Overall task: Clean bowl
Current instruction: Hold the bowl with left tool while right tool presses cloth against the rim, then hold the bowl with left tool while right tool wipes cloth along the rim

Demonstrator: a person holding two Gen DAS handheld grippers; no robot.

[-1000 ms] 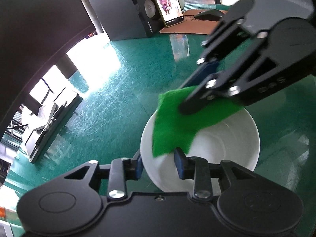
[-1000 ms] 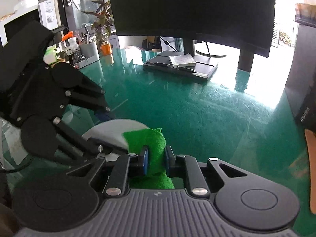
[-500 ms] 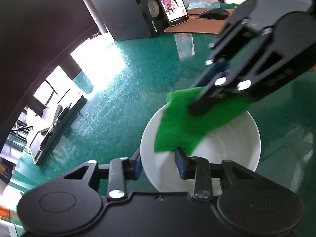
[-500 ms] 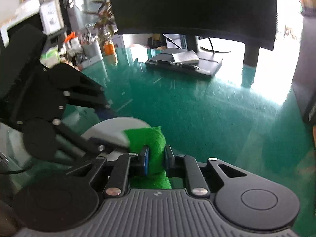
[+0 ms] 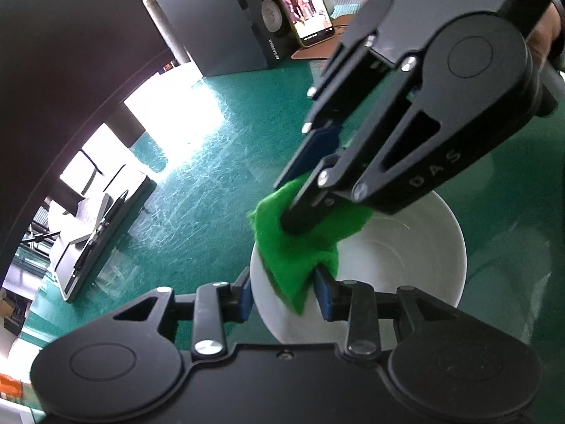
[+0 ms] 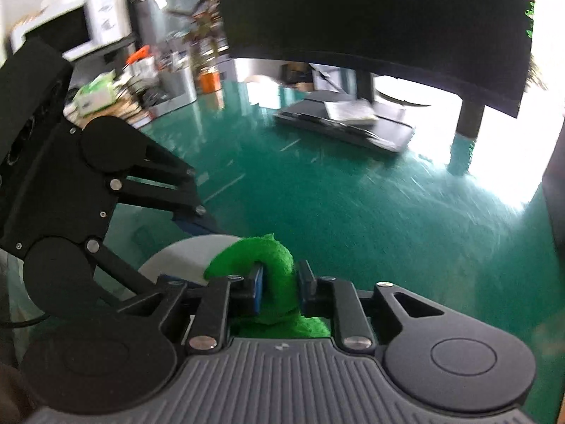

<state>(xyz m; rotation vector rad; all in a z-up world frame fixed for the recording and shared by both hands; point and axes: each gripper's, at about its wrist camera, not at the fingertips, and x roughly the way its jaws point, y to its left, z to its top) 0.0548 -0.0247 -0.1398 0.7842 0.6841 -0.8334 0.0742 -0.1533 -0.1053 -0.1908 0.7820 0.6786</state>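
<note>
Tongs on the left side first: left tongs (image 5: 284, 296) are only a little way open and look clamped across the near rim of the white bowl (image 5: 406, 247), one pad outside the wall and one inside. They're just pinning it in place on the green tabletop (image 5: 197, 212). The bowl shows at about 5 o'clock in the left wrist view, right up against those pads.

The green cloth (image 5: 296, 258) is what changed. A second ago it was spread fairly flat over the bowl's far-left inside, around 11 o'clock. Now it's scrunched into a wad and has been dragged to the 9 o'clock rim, with one corner hanging down between the left pads.

Right tongs (image 5: 287, 205) have swung in closer over the bowl and have the cloth wedged between the pads, nearly closed on it. Those jaws are easing open a touch right now, with the cloth still between them.

My read is that we're mid-wipe, with the stroke working along the left wall and rim. The inside from 12 round to 5 o'clock has no cloth on it right now. If that grip loosens much more, I reckon the wad could slip out.
</note>
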